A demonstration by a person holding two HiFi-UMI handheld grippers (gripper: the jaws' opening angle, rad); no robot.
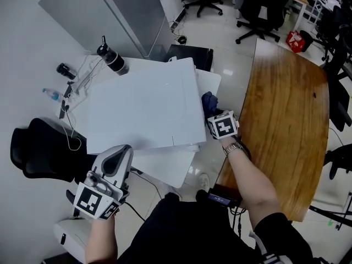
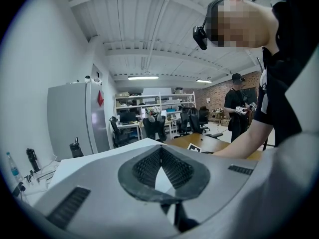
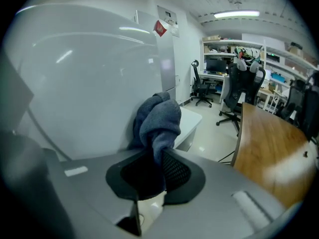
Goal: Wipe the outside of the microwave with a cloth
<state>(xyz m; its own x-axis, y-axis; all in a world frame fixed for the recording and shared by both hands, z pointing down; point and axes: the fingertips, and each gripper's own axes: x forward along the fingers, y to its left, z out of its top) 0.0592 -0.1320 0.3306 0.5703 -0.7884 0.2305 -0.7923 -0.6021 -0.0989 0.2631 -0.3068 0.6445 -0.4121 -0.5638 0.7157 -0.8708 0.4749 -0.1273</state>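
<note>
Bottles come first at the far left of the head view: a clear plastic water bottle with a blue cap [image 1: 53,95] stands among loose white cables, and a black-and-grey flask [image 1: 113,59] stands upright a little further in, both on the white bench [image 1: 210,80]. Below them we see a black office chair [image 1: 44,153]. Next comes the left gripper [image 1: 125,149], held low by the near left corner of the large white box-shaped microwave [image 1: 143,106]. We cannot tell whether it touches the casing. In the left gripper view its jaws are pressed together with nothing between them. The microwave fills the middle of the bench, its flat top facing us. At its right side hangs the dark blue bunched cloth [image 1: 209,102], just below the top edge. In the right gripper view it lies against the white side wall, touching it as far as we can make out. The right gripper [image 1: 213,114] is tilted downward, its jaws pinching the lower end of the cloth so that the rest bulges out beyond the tips. A metal wristwatch [image 1: 232,147] shows on the arm behind it. Furthest right stretches a brown wooden bench [image 1: 286,120].
</note>
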